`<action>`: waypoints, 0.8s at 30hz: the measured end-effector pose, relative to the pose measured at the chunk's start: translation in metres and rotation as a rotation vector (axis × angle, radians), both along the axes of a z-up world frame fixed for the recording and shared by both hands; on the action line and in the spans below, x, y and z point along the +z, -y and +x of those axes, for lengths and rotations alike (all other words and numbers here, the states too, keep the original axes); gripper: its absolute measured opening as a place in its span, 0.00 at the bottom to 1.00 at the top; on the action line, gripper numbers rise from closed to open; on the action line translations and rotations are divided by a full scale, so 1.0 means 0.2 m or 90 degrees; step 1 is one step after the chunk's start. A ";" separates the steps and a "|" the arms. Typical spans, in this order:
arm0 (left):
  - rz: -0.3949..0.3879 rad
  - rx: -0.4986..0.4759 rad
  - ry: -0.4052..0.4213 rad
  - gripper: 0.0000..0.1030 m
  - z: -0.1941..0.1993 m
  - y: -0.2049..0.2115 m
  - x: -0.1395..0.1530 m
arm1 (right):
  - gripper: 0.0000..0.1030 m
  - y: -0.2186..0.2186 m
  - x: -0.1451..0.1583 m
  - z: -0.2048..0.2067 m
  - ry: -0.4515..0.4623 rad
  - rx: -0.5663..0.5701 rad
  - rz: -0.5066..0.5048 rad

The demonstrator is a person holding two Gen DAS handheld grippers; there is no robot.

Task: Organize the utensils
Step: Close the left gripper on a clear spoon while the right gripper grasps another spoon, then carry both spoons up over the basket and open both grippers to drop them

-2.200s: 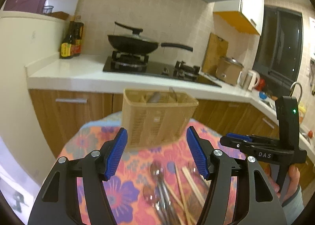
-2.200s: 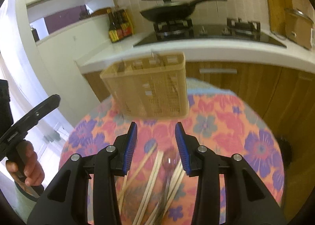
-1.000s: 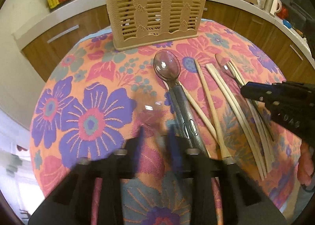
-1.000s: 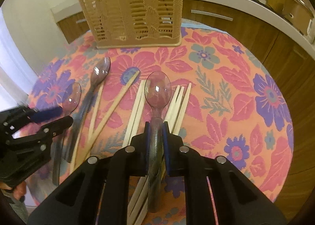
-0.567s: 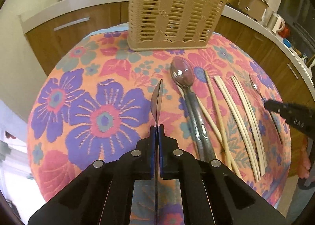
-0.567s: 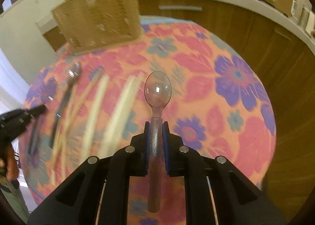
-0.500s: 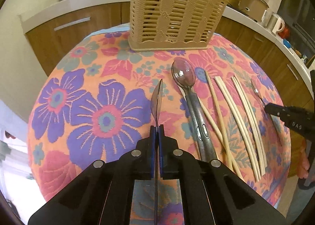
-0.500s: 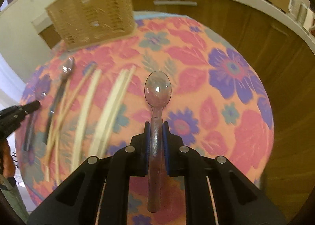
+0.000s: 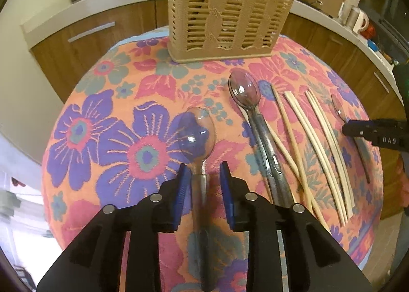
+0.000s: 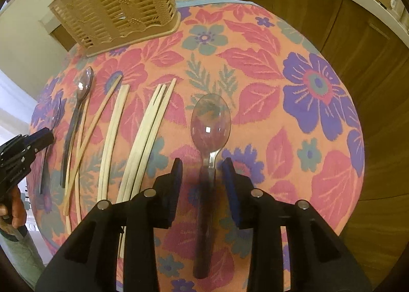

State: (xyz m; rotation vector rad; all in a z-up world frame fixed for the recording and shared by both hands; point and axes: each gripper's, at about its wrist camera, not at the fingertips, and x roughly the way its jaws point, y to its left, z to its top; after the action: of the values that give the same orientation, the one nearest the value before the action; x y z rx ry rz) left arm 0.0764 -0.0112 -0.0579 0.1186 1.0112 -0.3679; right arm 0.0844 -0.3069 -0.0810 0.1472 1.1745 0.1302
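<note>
Left wrist: left gripper (image 9: 203, 177) jaws apart, astride spoon (image 9: 196, 133); right gripper (image 10: 202, 177) likewise (nothing grasped) | utensils all lie outside basket (image 9: 225, 10); sorting barely begun

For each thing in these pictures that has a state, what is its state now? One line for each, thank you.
Left claw: open, astride the handle of a spoon, not clamping it.
Left spoon: flat on the cloth, bowl up.
Right claw: open, astride another spoon's handle.
Right spoon: flat on the cloth, bowl up.
Middle spoon: lying flat, untouched.
Chopsticks: lying loose, side by side.
Utensil basket: upright.
</note>
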 end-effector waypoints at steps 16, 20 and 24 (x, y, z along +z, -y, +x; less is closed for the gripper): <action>-0.046 -0.001 0.135 0.10 0.06 0.06 0.34 | 0.09 -0.07 0.38 0.05 0.161 0.034 -0.003; -0.105 0.012 0.217 0.10 0.14 0.04 0.61 | 0.09 -0.11 0.63 0.16 0.254 0.049 0.011; -0.141 0.022 0.281 0.10 0.25 0.06 0.82 | 0.09 -0.15 0.82 0.29 0.327 0.052 0.020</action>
State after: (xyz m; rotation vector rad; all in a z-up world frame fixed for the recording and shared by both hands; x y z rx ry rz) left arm 0.1267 -0.0236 0.1052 -0.0187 0.5318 -0.3990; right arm 0.1430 -0.2769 0.0826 0.0853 0.6662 0.2431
